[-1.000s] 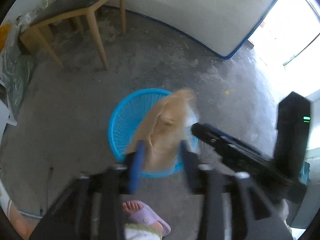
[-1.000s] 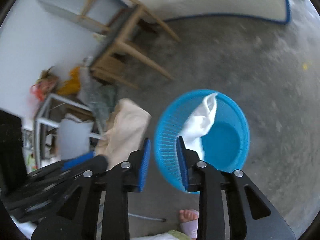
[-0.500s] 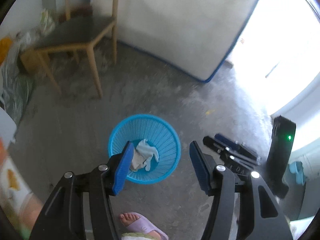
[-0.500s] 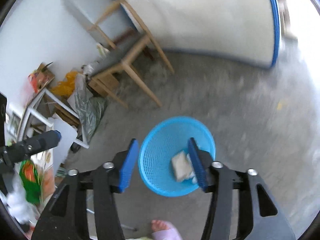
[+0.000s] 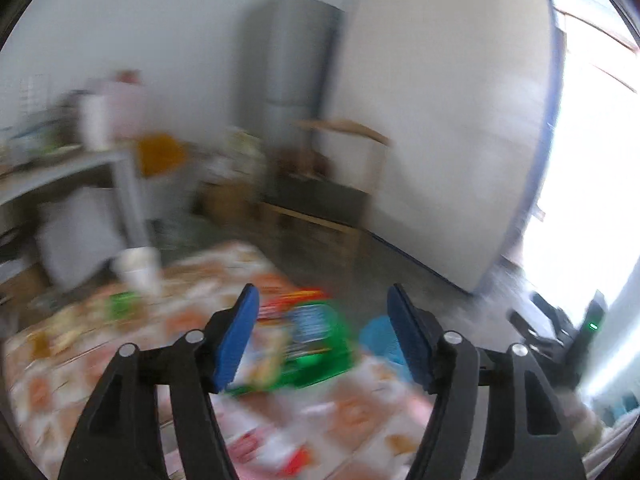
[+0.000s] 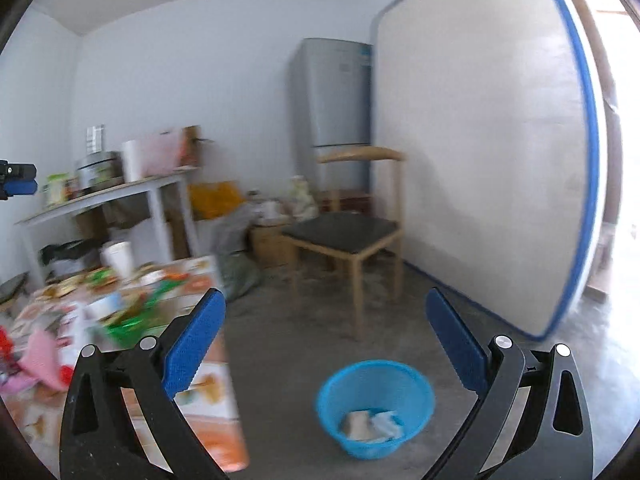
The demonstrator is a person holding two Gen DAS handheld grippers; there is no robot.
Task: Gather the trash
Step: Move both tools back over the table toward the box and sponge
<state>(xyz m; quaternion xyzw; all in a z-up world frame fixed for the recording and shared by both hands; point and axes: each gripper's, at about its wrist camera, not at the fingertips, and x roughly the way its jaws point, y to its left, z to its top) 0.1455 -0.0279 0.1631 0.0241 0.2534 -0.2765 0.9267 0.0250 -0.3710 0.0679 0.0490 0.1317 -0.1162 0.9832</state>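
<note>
Both tongs (image 5: 322, 330) (image 6: 322, 340) rose from round mesh basket (image 6: 374, 408), empty, spread.

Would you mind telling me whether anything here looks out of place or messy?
Yes. The patterned table is strewn with wrappers, including a green packet and a pink piece, beside a white cup. The blue basket on the floor holds only two crumpled pieces. Both hand-held grippers are open and empty.
</note>
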